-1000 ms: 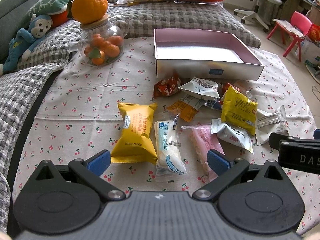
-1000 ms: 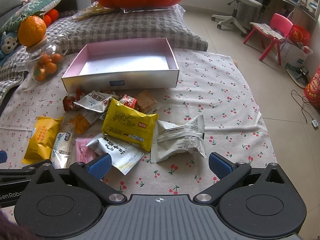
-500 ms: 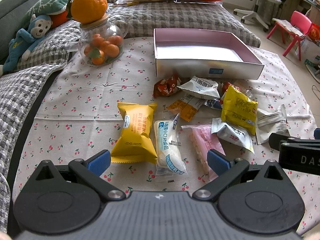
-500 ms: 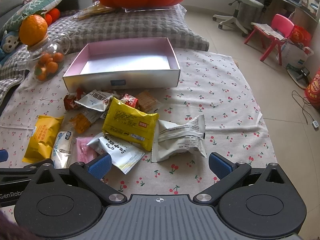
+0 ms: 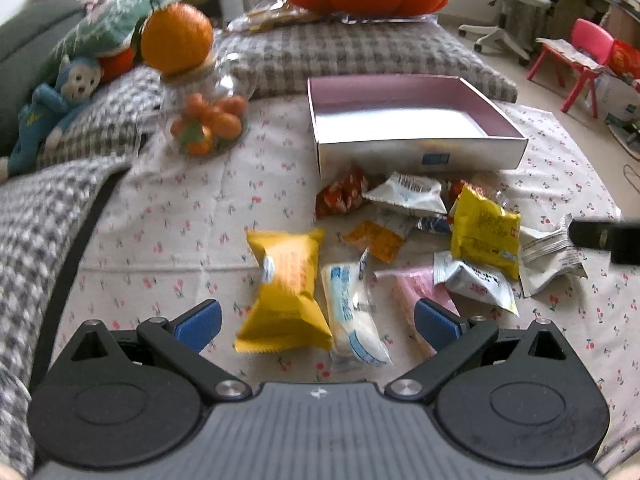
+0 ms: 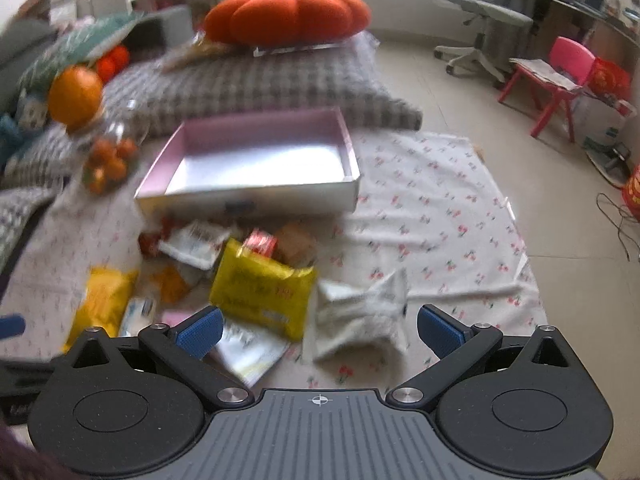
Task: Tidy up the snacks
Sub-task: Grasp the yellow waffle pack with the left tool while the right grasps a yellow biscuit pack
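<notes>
**Both grippers lift up over the snack pile**

Since a moment ago both cameras have risen and tipped, so the snacks look farther off and blurry. The left gripper (image 5: 318, 322) and right gripper (image 6: 319, 330) are both wide open and hold nothing. The snacks (image 5: 420, 240) lie loose on the cloth (image 5: 180, 220), at 6 o'clock from the empty box (image 5: 416, 150). A fast grab could pinch two packs together. Blur hides the labels.
</notes>
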`<state>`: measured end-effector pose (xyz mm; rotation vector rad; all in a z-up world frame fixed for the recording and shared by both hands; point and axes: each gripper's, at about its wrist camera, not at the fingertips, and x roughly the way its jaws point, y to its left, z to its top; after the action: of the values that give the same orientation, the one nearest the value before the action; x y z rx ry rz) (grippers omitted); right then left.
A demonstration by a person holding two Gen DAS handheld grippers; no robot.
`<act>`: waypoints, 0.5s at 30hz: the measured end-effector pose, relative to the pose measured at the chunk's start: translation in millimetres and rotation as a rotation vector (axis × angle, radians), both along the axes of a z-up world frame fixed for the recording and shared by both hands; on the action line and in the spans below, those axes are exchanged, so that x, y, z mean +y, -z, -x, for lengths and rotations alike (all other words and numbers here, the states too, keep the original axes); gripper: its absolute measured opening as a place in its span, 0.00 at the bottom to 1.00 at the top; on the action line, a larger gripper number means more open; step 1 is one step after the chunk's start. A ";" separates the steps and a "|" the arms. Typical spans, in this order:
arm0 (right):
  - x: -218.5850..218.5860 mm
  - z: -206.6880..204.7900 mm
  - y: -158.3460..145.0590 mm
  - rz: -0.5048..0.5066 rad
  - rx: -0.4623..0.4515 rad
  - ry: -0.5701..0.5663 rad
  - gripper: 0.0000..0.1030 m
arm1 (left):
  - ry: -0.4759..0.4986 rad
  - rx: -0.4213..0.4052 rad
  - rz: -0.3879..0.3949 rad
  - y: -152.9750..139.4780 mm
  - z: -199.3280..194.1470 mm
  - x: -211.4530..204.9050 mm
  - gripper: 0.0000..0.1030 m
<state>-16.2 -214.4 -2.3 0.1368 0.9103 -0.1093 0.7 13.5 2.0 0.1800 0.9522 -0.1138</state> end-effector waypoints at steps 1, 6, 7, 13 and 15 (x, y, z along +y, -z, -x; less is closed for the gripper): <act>-4.7 -2.3 -1.4 0.001 -0.004 0.019 1.00 | 0.014 0.001 0.004 -2.0 -2.1 1.1 1.00; -19.9 -12.8 -2.5 -0.025 0.019 0.016 1.00 | 0.051 -0.004 0.016 -7.0 -17.1 9.7 1.00; -22.5 -13.8 -1.7 -0.039 0.023 0.015 1.00 | 0.059 0.003 -0.007 -5.5 -22.7 11.3 1.00; -43.0 -28.2 11.0 -0.055 0.076 0.037 1.00 | 0.039 0.095 0.021 14.9 -45.3 30.8 0.98; -49.4 -30.5 19.9 -0.041 0.089 0.053 1.00 | 0.030 0.110 0.047 23.6 -49.5 38.1 0.95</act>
<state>14.3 -263.7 -22.2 0.1952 0.9982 -0.1473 50.2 51.5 -21.5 0.1455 1.0557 -0.1753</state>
